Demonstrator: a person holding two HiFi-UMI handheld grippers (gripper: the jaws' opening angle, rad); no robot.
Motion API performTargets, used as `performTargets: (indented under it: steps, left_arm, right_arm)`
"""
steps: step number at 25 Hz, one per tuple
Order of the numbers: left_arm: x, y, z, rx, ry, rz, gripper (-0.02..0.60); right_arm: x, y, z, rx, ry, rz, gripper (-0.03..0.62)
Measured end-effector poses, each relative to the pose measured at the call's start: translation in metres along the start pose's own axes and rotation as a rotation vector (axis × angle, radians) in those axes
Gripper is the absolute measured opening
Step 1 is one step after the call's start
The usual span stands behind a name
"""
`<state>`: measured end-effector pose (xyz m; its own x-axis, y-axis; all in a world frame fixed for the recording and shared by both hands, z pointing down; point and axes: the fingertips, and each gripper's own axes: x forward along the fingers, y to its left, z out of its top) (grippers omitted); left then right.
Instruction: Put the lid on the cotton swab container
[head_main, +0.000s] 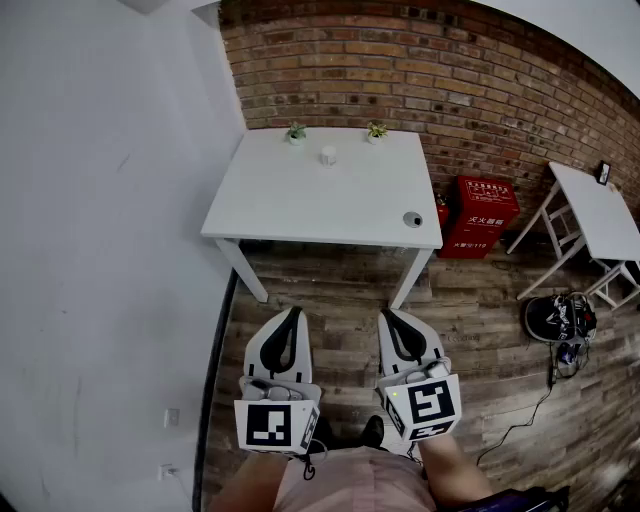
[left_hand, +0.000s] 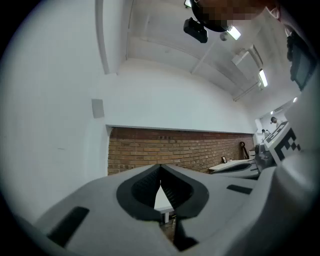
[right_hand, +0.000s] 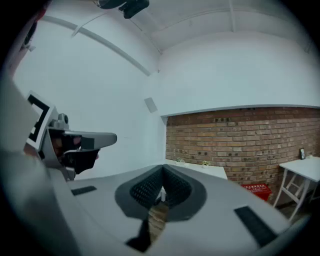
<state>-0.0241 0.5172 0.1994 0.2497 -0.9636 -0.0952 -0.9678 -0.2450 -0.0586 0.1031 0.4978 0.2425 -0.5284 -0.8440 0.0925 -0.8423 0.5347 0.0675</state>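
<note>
In the head view a small white cotton swab container (head_main: 328, 155) stands near the far edge of the white table (head_main: 290, 210). A round grey lid (head_main: 412, 219) lies near the table's front right corner. My left gripper (head_main: 293, 313) and right gripper (head_main: 388, 315) are held low over the wooden floor, well short of the table. Both are shut and hold nothing. The left gripper view has its jaws (left_hand: 160, 170) meeting at the tips, with the table beyond. The right gripper's jaws (right_hand: 163, 170) are likewise together.
Two small potted plants (head_main: 297, 132) (head_main: 376, 131) stand at the table's back edge against the brick wall. A red fire extinguisher box (head_main: 482, 215) sits on the floor right of the table. A second white table (head_main: 600, 215), shoes and a cable lie further right.
</note>
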Motion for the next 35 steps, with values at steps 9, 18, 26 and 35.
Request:
performTargets:
  steps: [9, 18, 26, 35]
  left_arm:
    - [0.007, -0.010, 0.001, 0.002, 0.008, 0.017, -0.002]
    - [0.022, -0.042, -0.005, 0.004, 0.014, 0.037, 0.191]
    - [0.033, -0.051, -0.015, 0.018, 0.037, 0.090, 0.170]
    - [0.077, -0.005, -0.045, -0.006, 0.059, 0.102, 0.166]
  right_arm:
    - [-0.006, -0.019, 0.004, 0.008, -0.030, -0.018, 0.005]
    - [-0.011, -0.058, -0.005, 0.000, -0.042, -0.004, 0.207]
    - [-0.002, -0.088, -0.019, 0.007, -0.027, 0.027, 0.201]
    - [0.064, -0.092, -0.039, 0.030, 0.017, 0.031, 0.196]
